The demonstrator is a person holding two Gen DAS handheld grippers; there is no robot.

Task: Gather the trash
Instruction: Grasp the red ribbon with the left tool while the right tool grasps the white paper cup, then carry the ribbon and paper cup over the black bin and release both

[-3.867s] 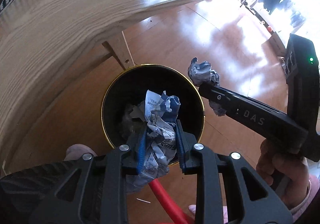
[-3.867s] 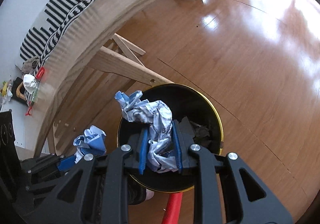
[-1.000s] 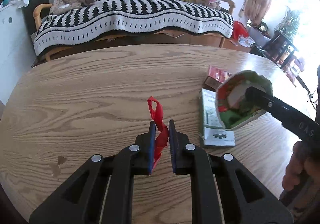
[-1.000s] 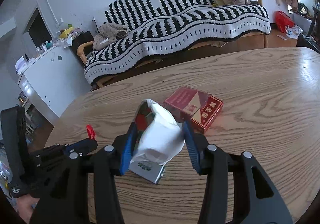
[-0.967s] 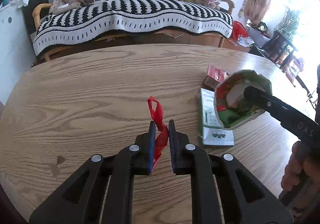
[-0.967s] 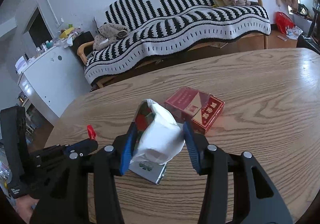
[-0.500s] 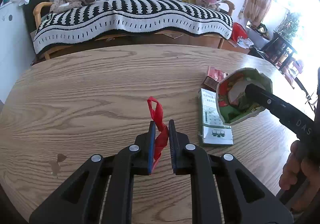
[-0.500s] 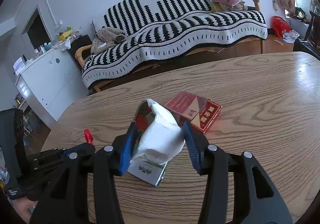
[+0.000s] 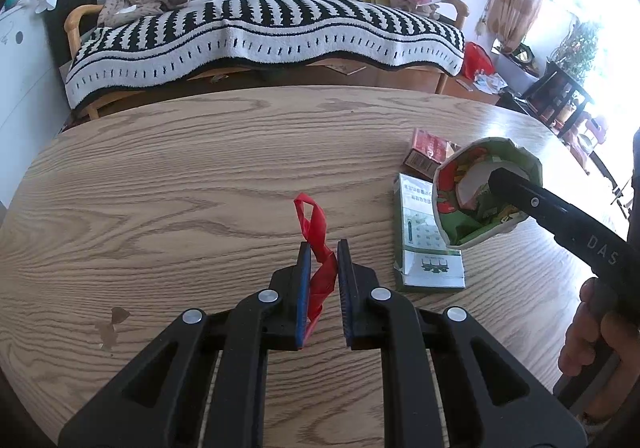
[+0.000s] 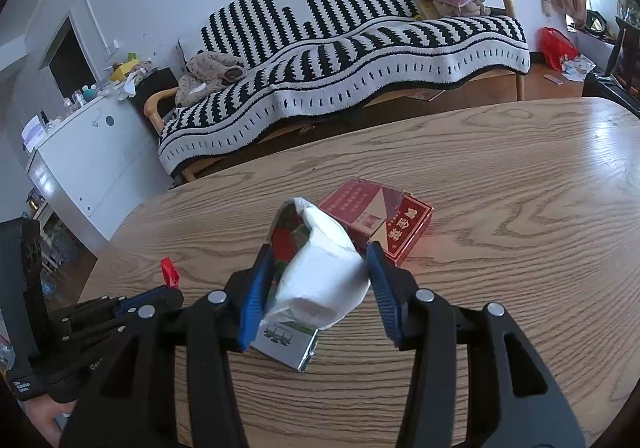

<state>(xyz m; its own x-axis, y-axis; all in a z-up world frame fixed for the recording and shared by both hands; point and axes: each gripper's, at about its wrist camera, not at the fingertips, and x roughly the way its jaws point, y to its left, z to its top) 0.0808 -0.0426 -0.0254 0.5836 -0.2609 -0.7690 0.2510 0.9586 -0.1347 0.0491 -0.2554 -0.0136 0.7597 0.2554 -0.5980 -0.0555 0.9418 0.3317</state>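
Observation:
Above a wooden table [image 9: 180, 176], my left gripper [image 9: 323, 248] is shut on a thin red plastic strip [image 9: 316, 240] whose loop sticks up past the fingertips. To its right my right gripper [image 10: 320, 252] is shut on a crushed paper cup [image 10: 320, 276], white outside with a green and red print inside [image 9: 476, 192]. Under the cup a flattened green and white carton [image 9: 424, 244] lies on the table. A red cigarette box [image 10: 380, 220] lies just behind it. From the right wrist view the left gripper [image 10: 160, 296] and the red strip [image 10: 170, 272] show at lower left.
A sofa with a black and white striped blanket [image 9: 260, 32] stands behind the table. A white cabinet [image 10: 80, 160] is at the far left, dark furniture [image 9: 560, 96] and a bright window at the right. A hand [image 9: 592, 332] holds the right gripper's handle.
Several seconds ago both grippers held crumpled paper over a black bin on the floor. Over the last second the grippers keep their holds above the table, and the view has barely shifted.

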